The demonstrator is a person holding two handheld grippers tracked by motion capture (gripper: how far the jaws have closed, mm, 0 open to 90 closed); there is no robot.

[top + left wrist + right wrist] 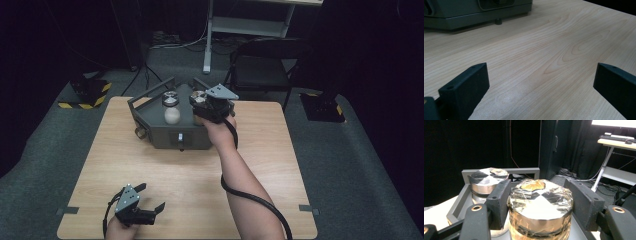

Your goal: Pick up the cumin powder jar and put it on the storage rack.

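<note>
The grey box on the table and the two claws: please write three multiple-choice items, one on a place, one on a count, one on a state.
1. Where does the grey box stand on the table?
A. far half
B. near left corner
C. near right corner

2. How many foil-capped jars stand on the box?
A. one
B. two
C. four

3. How is the left claw?
A. shut on a jar
B. shut, holding nothing
C. open, holding nothing

Key: 1 A, the box sits toward the far edge. 2 B, a white jar and an amber jar. 3 C, its jaws stand wide apart over bare wood, while the right claw brackets the amber jar.
</note>
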